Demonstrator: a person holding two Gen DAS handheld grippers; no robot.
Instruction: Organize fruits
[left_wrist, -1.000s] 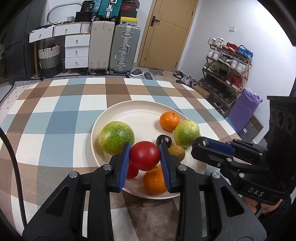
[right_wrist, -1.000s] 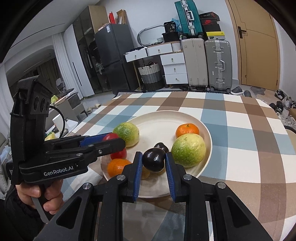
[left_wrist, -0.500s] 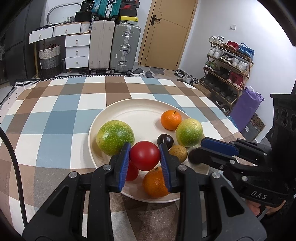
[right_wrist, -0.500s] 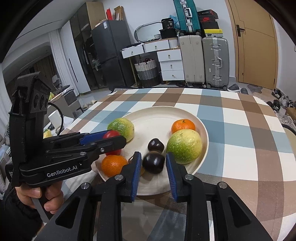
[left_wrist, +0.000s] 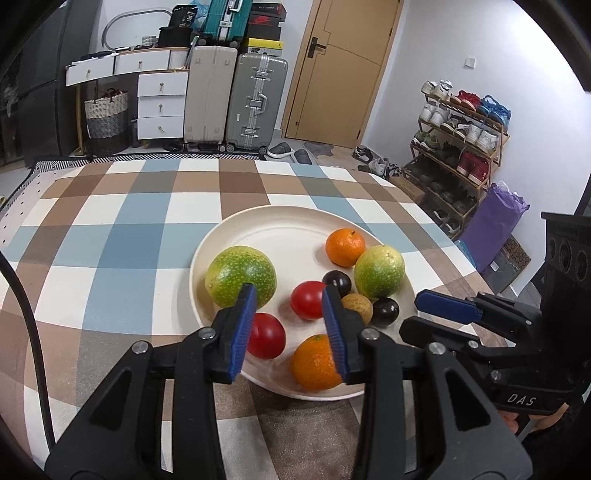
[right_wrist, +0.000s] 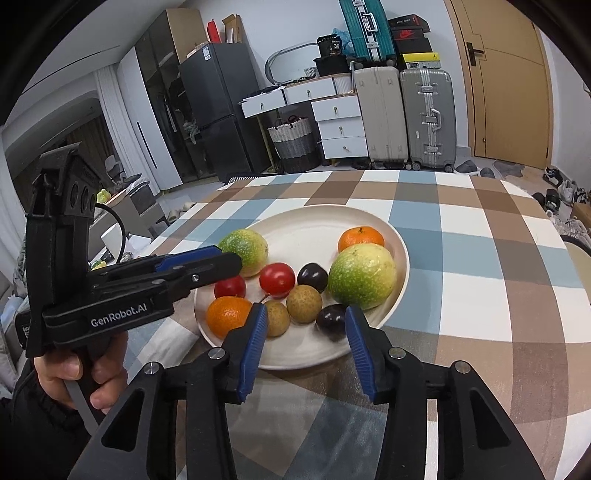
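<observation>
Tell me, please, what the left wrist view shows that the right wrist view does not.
Only the left wrist view shows the shoe rack and purple bag.

Only the right wrist view shows the dark fridge, the hand holding the left gripper, and a second small brown fruit.

Both show the plate, the two green fruits, two oranges, two red tomatoes and two dark plums on it, and the suitcases. Both grippers, including the right gripper, are open and empty.
</observation>
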